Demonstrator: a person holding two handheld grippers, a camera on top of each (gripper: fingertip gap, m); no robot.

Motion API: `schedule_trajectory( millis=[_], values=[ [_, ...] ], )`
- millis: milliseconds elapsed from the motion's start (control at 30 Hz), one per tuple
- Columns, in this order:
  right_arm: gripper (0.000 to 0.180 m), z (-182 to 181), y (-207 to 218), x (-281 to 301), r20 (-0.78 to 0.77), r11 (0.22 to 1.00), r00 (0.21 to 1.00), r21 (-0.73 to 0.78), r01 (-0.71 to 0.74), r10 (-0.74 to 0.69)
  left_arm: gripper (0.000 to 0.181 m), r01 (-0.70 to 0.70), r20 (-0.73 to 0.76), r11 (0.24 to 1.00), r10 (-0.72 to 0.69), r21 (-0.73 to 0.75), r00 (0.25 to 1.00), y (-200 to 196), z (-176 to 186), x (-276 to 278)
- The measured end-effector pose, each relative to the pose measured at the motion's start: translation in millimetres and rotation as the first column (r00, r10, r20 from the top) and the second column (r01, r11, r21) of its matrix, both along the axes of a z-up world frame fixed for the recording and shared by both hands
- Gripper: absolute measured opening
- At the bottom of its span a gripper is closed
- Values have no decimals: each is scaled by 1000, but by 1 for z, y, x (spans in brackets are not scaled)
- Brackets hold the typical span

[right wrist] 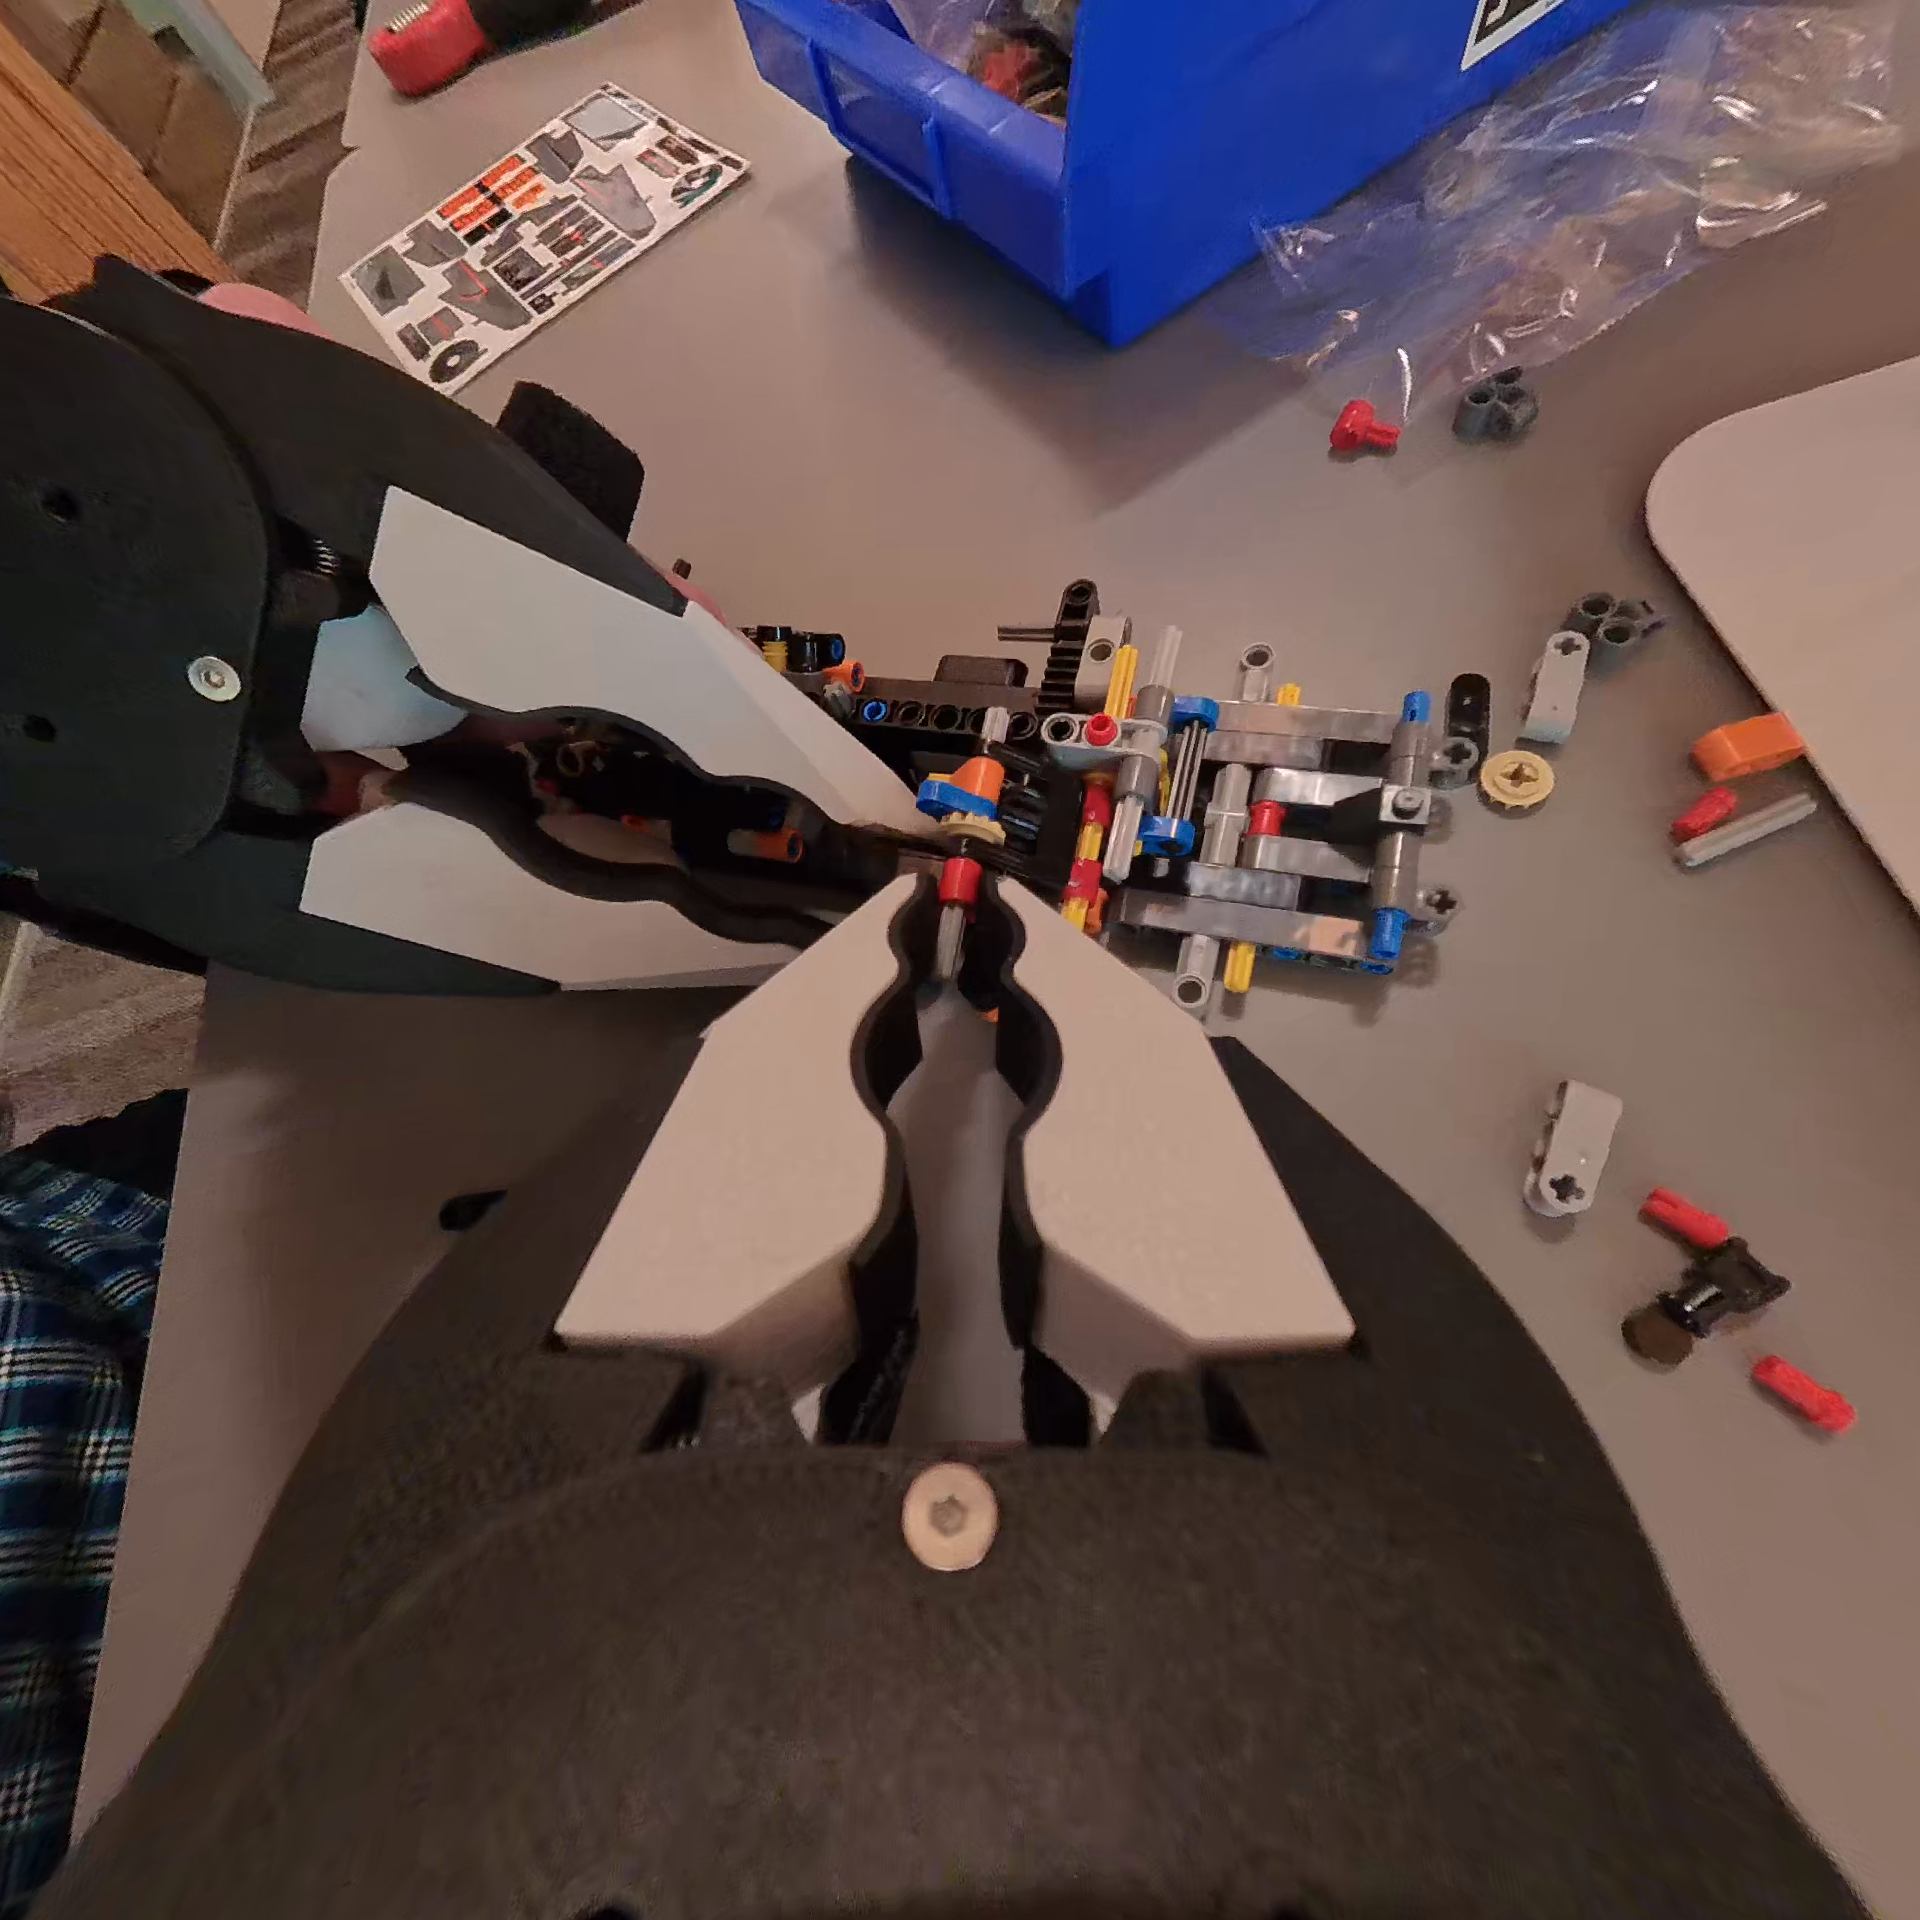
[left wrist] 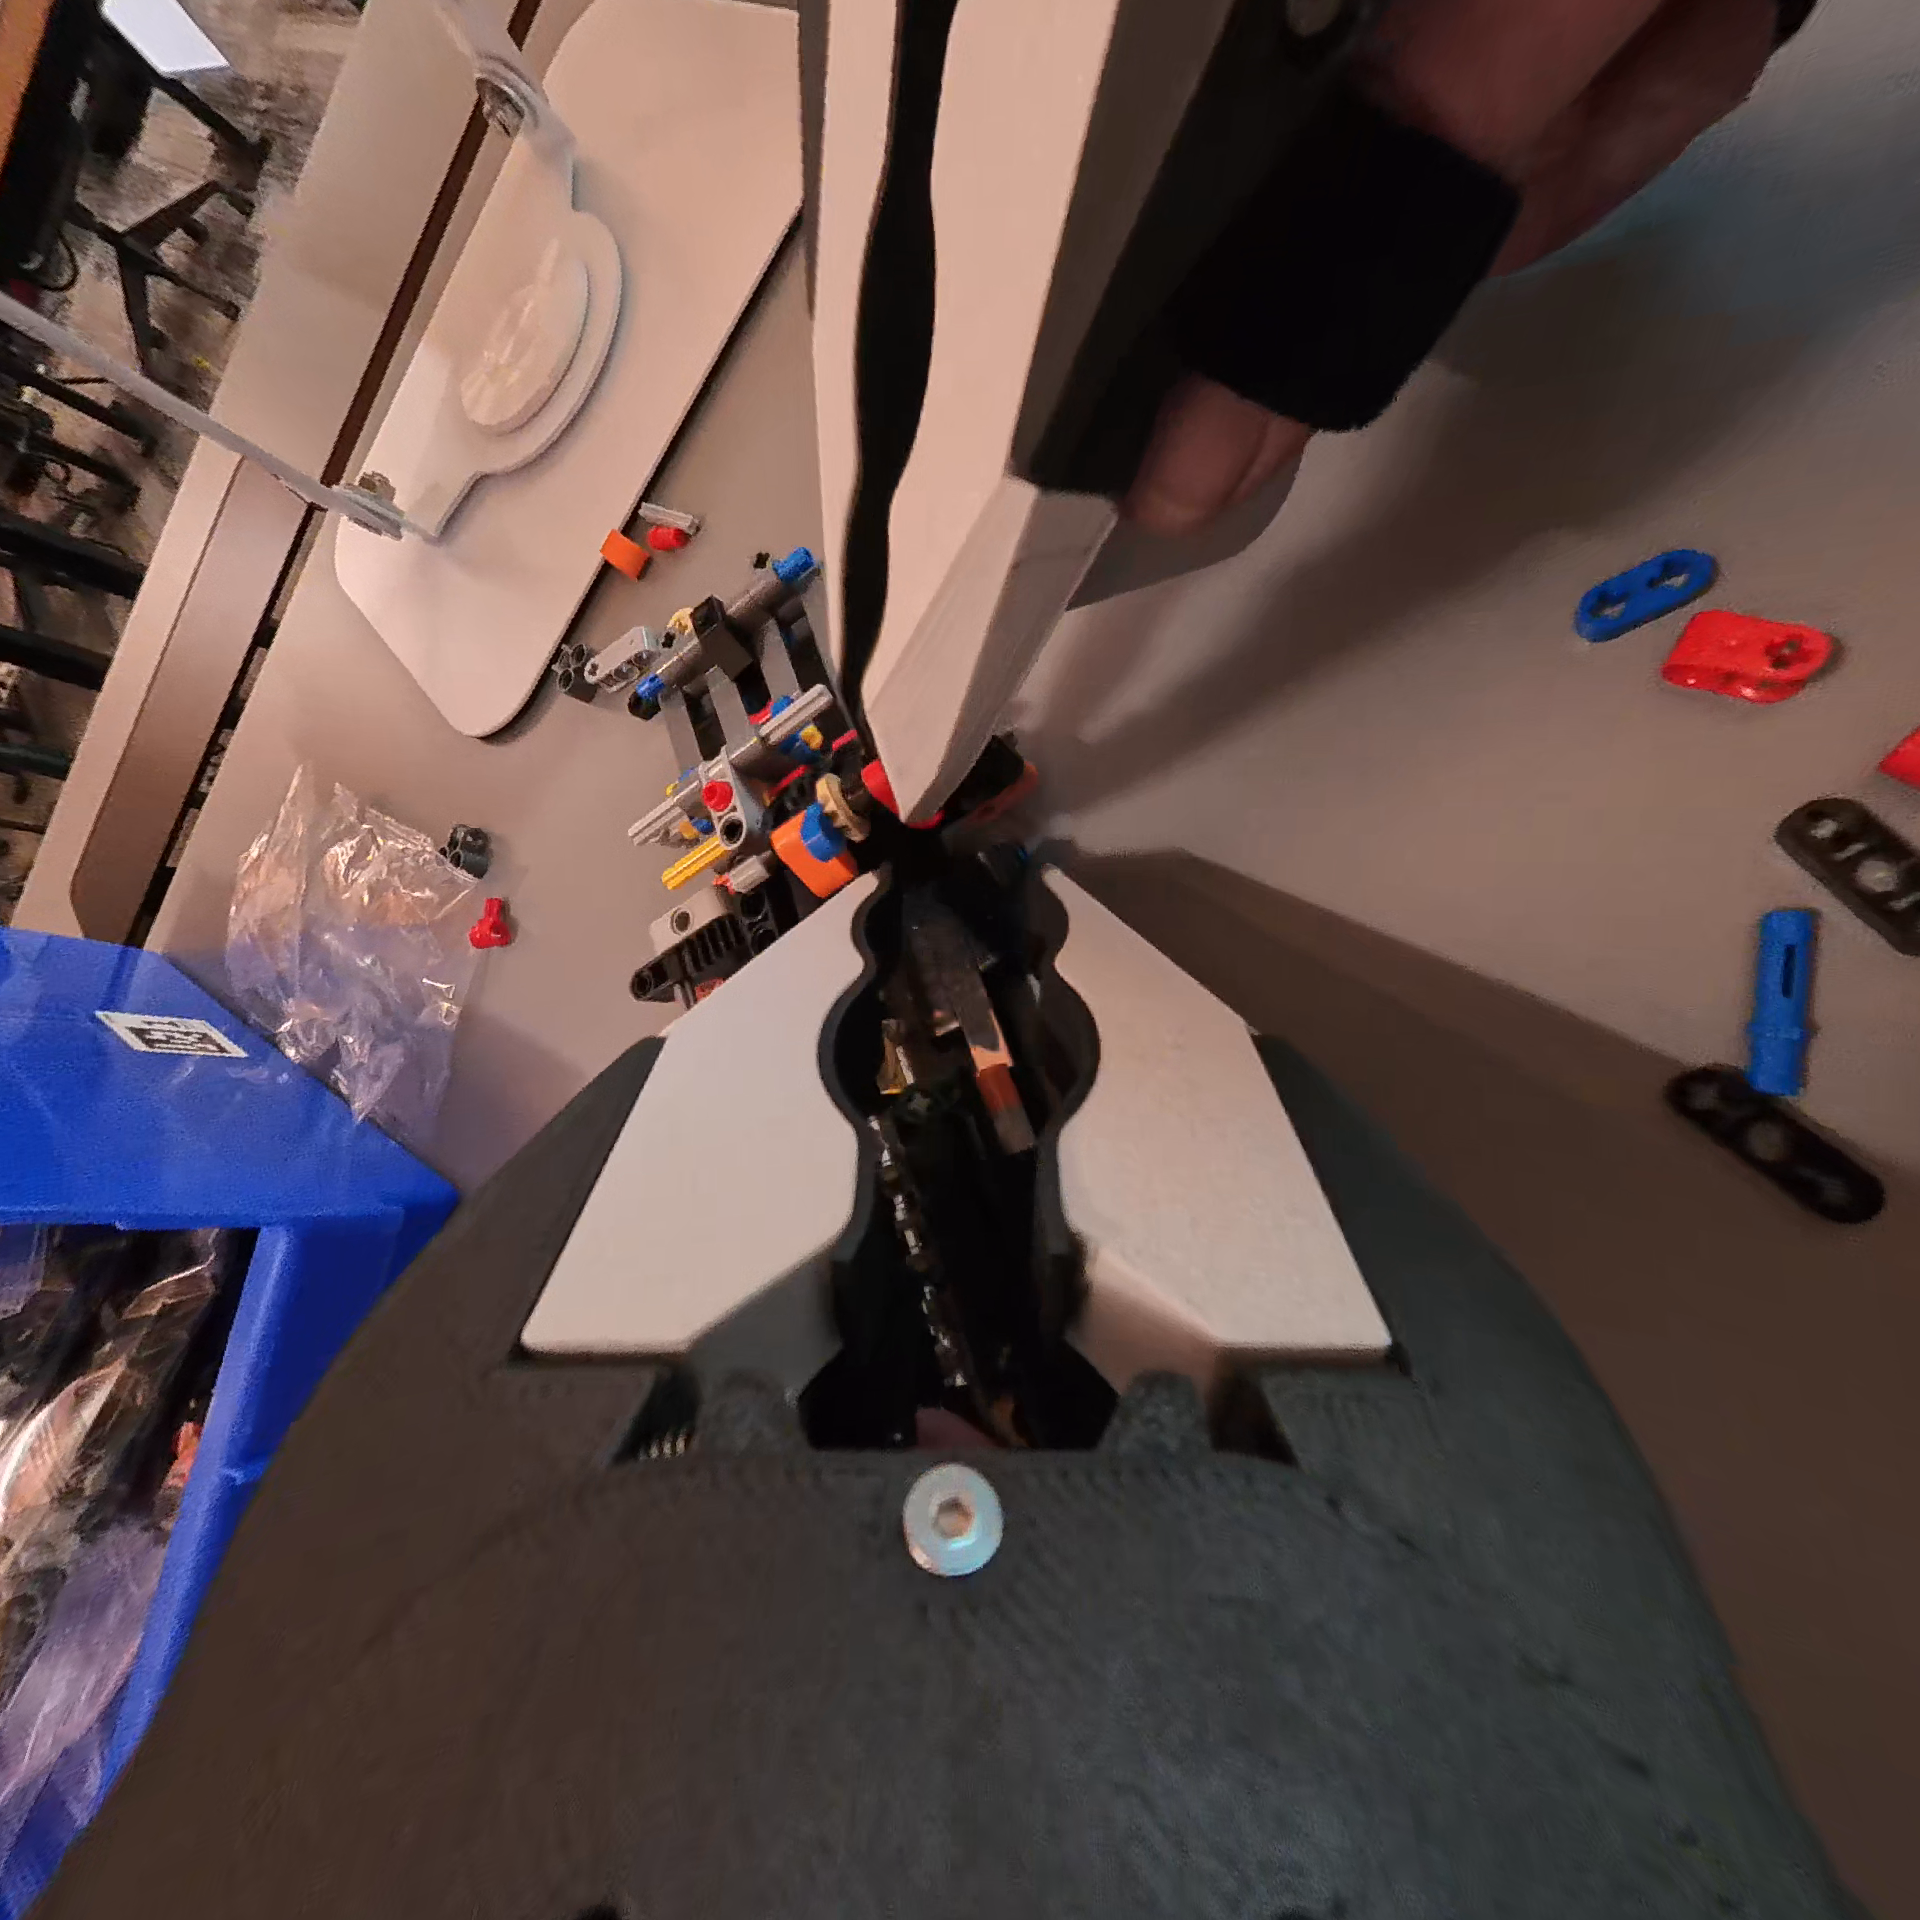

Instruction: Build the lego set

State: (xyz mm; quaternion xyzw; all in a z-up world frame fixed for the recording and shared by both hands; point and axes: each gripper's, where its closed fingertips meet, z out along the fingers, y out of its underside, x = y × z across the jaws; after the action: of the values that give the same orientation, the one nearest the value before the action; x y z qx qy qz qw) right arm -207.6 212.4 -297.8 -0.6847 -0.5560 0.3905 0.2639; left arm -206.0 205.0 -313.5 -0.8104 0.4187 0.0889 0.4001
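The partly built lego assembly (right wrist: 1247, 790), made of grey, black, yellow and blue beams, lies on the grey table (right wrist: 831, 468). It also shows in the left wrist view (left wrist: 727, 727). My left gripper (left wrist: 914, 868) is shut on the assembly's black end, which runs back between its fingers. It enters the right wrist view (right wrist: 904, 831) from the left. My right gripper (right wrist: 956, 899) is shut on a grey axle with a red bush (right wrist: 958, 883) at the assembly's near edge, next to a tan gear and an orange-and-blue part. In the left wrist view it (left wrist: 920, 805) comes down from above.
A blue bin (right wrist: 1195, 187) and a clear plastic bag (right wrist: 1558, 208) stand behind the assembly, with a sticker sheet (right wrist: 540, 229) at back left. Loose parts lie to the right: a tan gear (right wrist: 1517, 774), an orange piece (right wrist: 1745, 743) and red pins (right wrist: 1803, 1392). A grey board (right wrist: 1818, 582) lies at right. Both grippers' tips are close together, under 4 cm apart. Both grippers' tips are roughly 15 cm from the orange piece (right wrist: 1745, 743). Seen from the left wrist view (left wrist: 621, 553) as well.
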Motion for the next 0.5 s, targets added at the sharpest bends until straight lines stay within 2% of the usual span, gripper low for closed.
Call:
schedule_trajectory(
  millis=[500],
  values=[
    [5,-4,-4,1,-9,1000,1000,-24,3,-3,20,-39,21,999,39,4,999,-1,1,-4]
  ],
)
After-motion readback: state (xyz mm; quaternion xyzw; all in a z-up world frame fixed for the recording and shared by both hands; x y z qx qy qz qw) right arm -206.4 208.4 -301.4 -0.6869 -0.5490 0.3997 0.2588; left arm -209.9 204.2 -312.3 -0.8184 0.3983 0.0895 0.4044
